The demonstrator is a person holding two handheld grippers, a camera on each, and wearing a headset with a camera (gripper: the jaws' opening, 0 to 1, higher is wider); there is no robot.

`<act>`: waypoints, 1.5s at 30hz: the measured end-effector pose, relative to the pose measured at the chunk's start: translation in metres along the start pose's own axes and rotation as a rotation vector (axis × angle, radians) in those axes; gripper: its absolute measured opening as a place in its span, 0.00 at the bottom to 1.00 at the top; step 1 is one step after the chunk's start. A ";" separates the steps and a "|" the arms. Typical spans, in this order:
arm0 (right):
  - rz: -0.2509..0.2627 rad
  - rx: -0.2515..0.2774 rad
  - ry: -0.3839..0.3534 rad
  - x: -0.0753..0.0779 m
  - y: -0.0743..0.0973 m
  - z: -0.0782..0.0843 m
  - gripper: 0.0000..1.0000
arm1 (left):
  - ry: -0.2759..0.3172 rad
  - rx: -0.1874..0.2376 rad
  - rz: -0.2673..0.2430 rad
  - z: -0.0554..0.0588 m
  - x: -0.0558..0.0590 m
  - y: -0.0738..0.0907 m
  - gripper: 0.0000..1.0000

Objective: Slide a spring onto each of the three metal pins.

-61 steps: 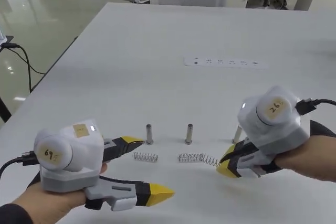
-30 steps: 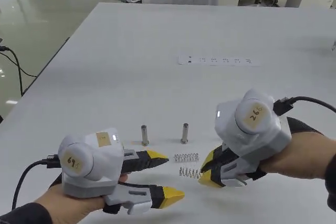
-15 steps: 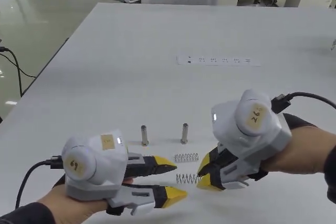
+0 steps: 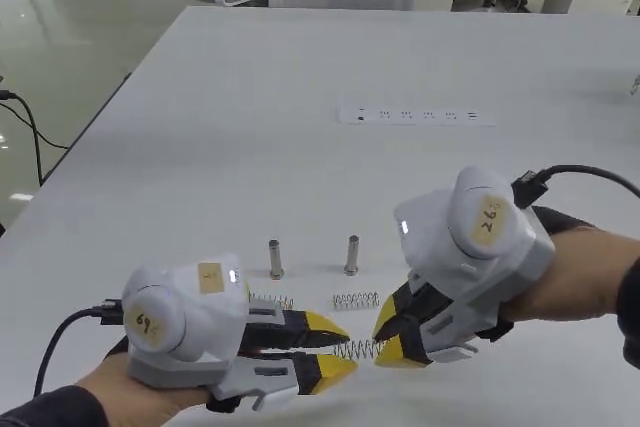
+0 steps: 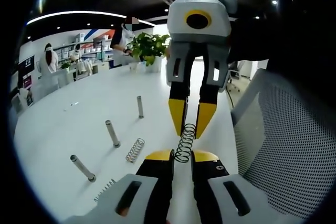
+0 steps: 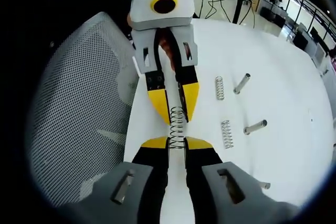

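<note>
Springs sit on none of the pins yet, so all three placements remain for you to do. Head view: your left gripper (image 4: 330,347) and right gripper (image 4: 388,335) meet tip to tip low over the table (image 4: 300,127), with the held spring (image 4: 357,350) bridging them. Two pins (image 4: 275,259) stand bare just beyond, and a loose spring (image 4: 355,300) lies near them. The third pin is hidden, presumably behind the right gripper, and another spring is half covered by the left gripper. Left gripper view: your own jaws stand narrow around the near end of the held spring (image 5: 185,142), apparently pinching it. All three pins (image 5: 112,133) stand upright and bare, with one loose spring (image 5: 135,150) beside them and another cut off by the jaw body. Right gripper view: your own jaws are narrow and clamp the other end of the held spring (image 6: 177,124). Each loose spring (image 6: 226,133) lies beside the pins (image 6: 255,127), and the nearest pin is partly cut off.
</note>
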State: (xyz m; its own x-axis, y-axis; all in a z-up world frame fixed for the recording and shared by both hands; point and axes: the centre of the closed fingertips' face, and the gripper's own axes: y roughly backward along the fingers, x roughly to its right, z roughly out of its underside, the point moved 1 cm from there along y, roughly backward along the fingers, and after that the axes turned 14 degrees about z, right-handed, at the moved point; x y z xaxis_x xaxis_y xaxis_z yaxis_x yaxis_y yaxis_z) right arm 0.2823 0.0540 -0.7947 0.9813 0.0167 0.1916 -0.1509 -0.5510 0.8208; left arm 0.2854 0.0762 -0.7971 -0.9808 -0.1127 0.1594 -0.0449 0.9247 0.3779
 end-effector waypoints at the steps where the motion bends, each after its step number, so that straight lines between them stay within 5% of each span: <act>1: -0.004 -0.002 0.001 0.000 0.000 0.000 0.13 | -0.005 -0.003 0.002 0.000 0.001 0.000 0.10; 12: -0.015 0.008 0.024 -0.002 0.001 0.002 0.13 | -0.021 -0.004 0.021 0.000 0.004 -0.001 0.08; 36: -0.025 0.010 -0.047 -0.006 -0.006 0.011 0.13 | -0.051 0.033 0.044 -0.017 0.011 -0.001 0.07; 45: -0.020 0.029 -0.078 -0.004 -0.002 0.006 0.13 | -0.045 0.026 0.040 -0.014 0.009 -0.001 0.07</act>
State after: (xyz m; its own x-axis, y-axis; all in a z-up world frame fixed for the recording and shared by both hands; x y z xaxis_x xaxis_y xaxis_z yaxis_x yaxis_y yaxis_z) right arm 0.2796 0.0499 -0.8001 0.9906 -0.0363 0.1319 -0.1287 -0.5752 0.8078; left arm 0.2796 0.0686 -0.7831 -0.9894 -0.0594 0.1326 -0.0097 0.9375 0.3477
